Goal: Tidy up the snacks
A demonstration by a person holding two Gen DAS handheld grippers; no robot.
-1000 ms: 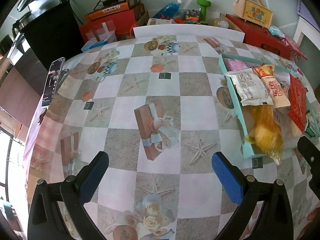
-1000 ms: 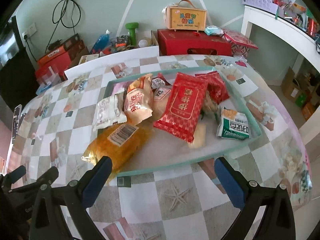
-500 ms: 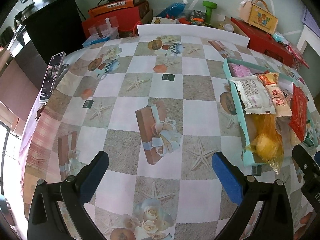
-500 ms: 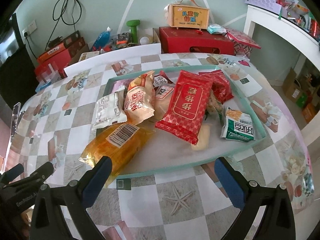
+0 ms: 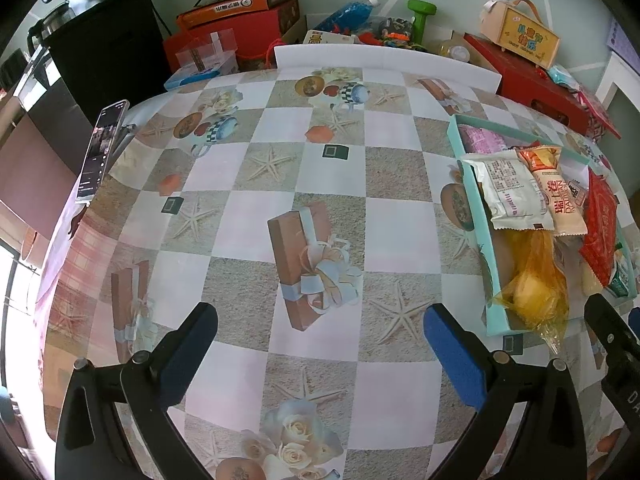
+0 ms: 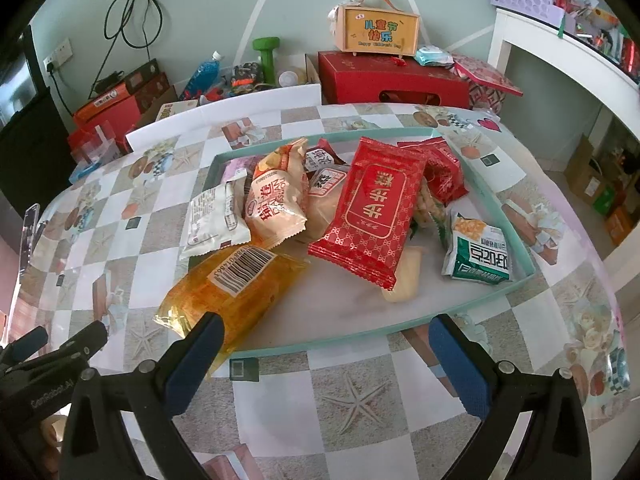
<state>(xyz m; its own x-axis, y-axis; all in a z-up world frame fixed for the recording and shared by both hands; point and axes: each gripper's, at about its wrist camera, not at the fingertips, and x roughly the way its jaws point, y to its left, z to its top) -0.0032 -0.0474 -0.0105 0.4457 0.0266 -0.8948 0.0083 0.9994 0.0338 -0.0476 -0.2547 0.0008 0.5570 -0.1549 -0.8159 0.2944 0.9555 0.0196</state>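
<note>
Right gripper (image 6: 322,354): jaws spread wide, nothing held, poised above the tablecloth (image 6: 352,404) just short of the tray (image 6: 516,216). The near rim of the tray is seen between the two blue pads (image 6: 460,368).

The yellow bag (image 6: 236,288) lies nearest the right gripper, at the tray's near left corner; its end overhangs the rim and is seen just beside the left pad. Contact cannot be judged. A barcode label faces up on it.

Behind it a white packet (image 6: 214,222) and a peach packet (image 6: 278,200) are stacked along the tray's left side. A large red packet (image 6: 372,208) lies across the middle, with a smaller red packet (image 6: 442,170) behind it. A green-and-white packet (image 6: 480,252) lies apart at the right side of the tray.

Left gripper (image 5: 320,350): jaws likewise wide apart, nothing held, over bare tablecloth. The tray is seen to its right, well clear of the pads, with the yellow bag at the near corner.

A phone (image 5: 102,150) is propped at the far left table edge. Beyond the table, red boxes (image 6: 394,80), a green dumbbell (image 6: 266,56) and a small tan case (image 6: 378,30) are noted against the wall.
</note>
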